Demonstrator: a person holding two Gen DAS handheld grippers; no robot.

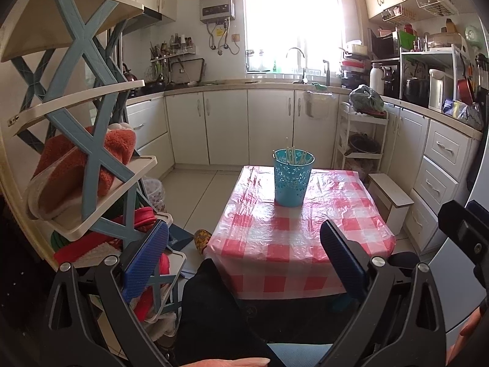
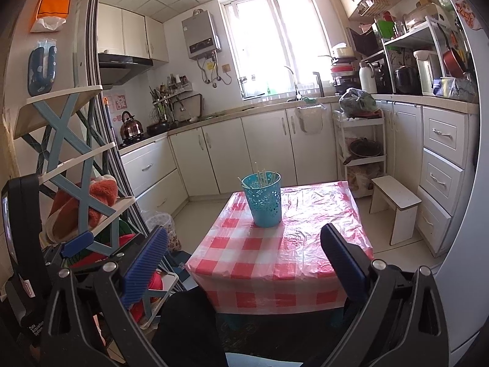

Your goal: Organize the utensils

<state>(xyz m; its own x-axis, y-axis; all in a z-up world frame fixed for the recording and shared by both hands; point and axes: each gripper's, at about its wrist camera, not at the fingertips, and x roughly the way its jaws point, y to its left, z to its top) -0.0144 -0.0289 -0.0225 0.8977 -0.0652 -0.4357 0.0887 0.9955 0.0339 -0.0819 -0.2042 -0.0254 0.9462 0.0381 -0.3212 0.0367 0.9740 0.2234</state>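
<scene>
While both grippers hang back from the low table point(image 1: 305, 244), each has its blue-padded fingers spread wide with nothing between them: the left gripper point(image 1: 244, 260) sits near the table's front edge, and the right gripper point(image 2: 244, 263) does the same in its own view. A red-and-white checked plastic cloth point(image 2: 275, 260) covers the table. On it, toward the far end, stands a turquoise cup point(image 1: 292, 179) with a cut-out flower pattern, upright, and a bundle of pale chopsticks point(image 1: 293, 154) stands inside it, tips poking above the rim. The rest of the cloth looks bare.

To the left stands a shelf rack point(image 1: 88, 140) with blue crossed braces, holding orange fluffy slippers point(image 1: 76, 171). A small white stool point(image 2: 395, 205) stands to the right of the table. A grey water heater point(image 2: 201, 35) hangs on the far wall beside the bright window; its label is too small to read. Small white lettering on the black device at the lower left of the right view is too blurred to make out. A dark trouser leg point(image 1: 214, 305) shows between the left fingers.
</scene>
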